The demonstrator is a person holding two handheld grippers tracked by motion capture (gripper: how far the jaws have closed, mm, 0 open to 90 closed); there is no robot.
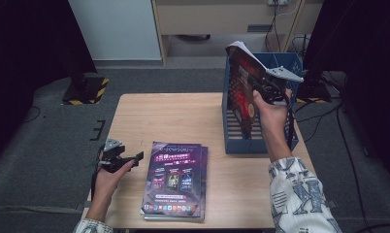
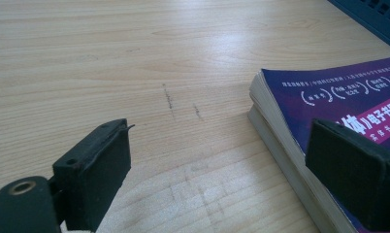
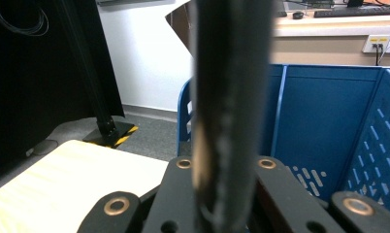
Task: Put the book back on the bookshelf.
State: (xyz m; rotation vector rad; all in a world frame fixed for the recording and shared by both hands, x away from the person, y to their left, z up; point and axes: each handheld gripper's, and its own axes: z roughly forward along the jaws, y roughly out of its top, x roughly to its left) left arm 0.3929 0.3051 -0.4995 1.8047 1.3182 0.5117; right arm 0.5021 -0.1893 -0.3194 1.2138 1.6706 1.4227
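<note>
left gripper (image 1: pixel 135 158): low at the table's left edge, held level, jaws pointing right and standing wide apart w/ nothing between; pads (image 2: pixel 98 179) bare in the left gripper view. left forearm comes up from bottom-left, wrist straight. right gripper (image 1: pixel 261 87): raised high on the right side, forearm reaching up and fwd, patterned sleeve (image 1: pixel 297 194) at the elbow. jaws clamped tight, grey three-cornered plate (image 1: pixel 283 73) on top, roughly level.
</note>
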